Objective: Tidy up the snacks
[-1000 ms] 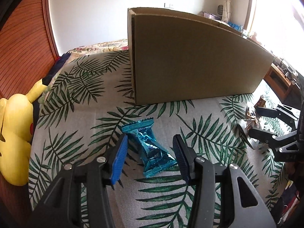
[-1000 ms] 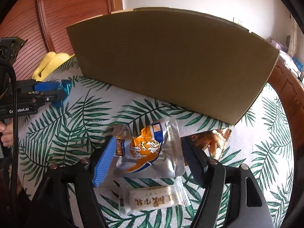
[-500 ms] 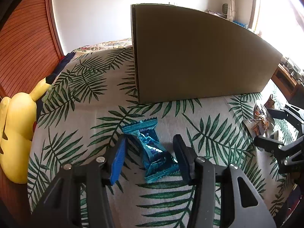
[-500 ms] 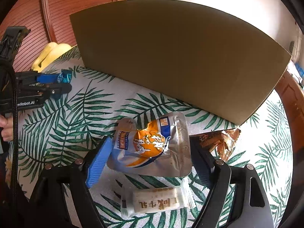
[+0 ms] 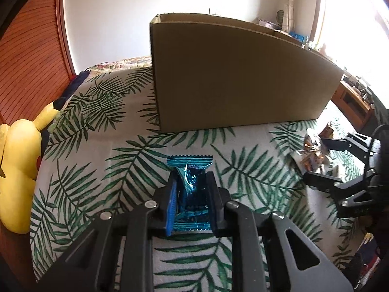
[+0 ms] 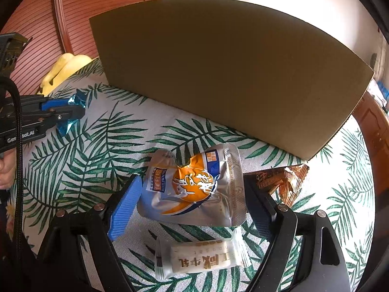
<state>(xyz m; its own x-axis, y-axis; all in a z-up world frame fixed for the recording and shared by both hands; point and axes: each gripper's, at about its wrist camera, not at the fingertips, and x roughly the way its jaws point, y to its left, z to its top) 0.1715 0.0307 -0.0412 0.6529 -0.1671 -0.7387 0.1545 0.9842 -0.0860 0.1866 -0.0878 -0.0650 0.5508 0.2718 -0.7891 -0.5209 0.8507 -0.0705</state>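
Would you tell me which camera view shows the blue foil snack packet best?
The left wrist view: the blue foil snack packet sits centred and close, pinched in the left gripper. The right wrist view shows only its crinkled ends sticking out at the far left edge.

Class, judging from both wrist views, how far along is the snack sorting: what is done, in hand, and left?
Done: nothing visibly; the cardboard box hides its inside. In hand: the left gripper has just closed on the blue wrapper. The open right gripper straddles the silver-orange pouch. Left: that pouch, the white bar and the brown wrapper.
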